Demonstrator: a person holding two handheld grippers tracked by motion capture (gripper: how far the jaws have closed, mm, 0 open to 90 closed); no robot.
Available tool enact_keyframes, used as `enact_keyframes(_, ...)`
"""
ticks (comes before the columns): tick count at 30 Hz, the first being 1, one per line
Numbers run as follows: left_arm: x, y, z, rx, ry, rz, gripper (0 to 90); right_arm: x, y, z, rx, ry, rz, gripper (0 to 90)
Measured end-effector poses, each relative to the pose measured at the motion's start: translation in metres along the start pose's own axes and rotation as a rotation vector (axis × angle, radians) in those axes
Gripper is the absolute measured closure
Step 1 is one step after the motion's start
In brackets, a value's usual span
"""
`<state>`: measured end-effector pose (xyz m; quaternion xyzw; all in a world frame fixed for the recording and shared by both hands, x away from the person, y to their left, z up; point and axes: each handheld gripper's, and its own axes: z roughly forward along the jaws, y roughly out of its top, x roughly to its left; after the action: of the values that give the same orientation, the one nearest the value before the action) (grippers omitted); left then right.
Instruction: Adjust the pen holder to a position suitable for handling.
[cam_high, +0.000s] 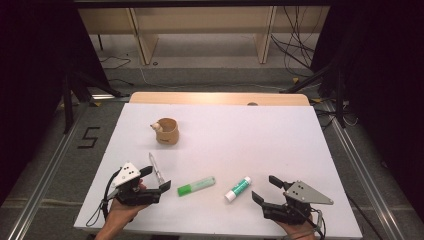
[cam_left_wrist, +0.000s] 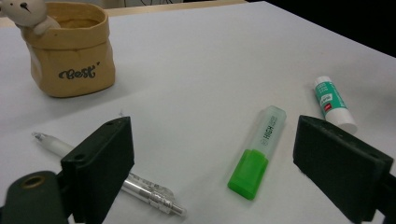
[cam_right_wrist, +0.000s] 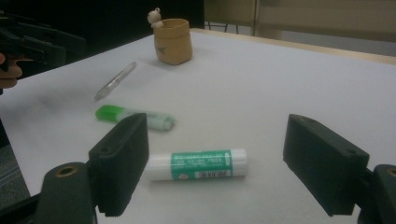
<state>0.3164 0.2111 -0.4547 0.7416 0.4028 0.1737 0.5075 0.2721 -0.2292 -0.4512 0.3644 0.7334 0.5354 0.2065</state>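
White counter (cam_high: 280, 130) — green highlighter (cam_high: 196, 185) and glue stick (cam_high: 237, 189) lying flat, near each other, between left gripper (cam_high: 156, 178) and right gripper (cam_high: 266, 188). Both sets of fingers released, empty — clear pen (cam_high: 156, 169) just beside left one.

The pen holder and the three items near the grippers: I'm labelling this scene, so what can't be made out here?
- Pen holder: its inside is hidden by its own wall in all three views.
- Pen: left gripper view, its middle is hidden behind a gripper jaw.
- Glue stick: right gripper view, one end is behind a jaw; label print too small.
- Highlighter: high view, lettering too small.
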Motion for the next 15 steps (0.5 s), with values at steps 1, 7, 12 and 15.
enact_keyframes(1, 0.001, 0.001, 0.001, -0.005, 0.007, -0.001, 12.1, 0.0, 0.0, 0.0, 0.0, 0.001, -0.001, 23.4)
enact_keyframes(7, 0.015, 0.009, 0.01, -0.013, 0.047, -0.023, 12.9, 0.0, 0.0, -0.001, 0.001, 0.003, 0.002, 23.6)
enact_keyframes(12, 0.028, 0.018, 0.014, -0.012, 0.115, -0.038, 15.5, -0.001, 0.0, 0.0, 0.004, 0.0, 0.004, 23.8)
enact_keyframes(15, 0.039, 0.021, 0.016, -0.015, 0.137, -0.068, 18.3, 0.0, 0.0, 0.0, 0.002, 0.002, -0.004, 24.1)
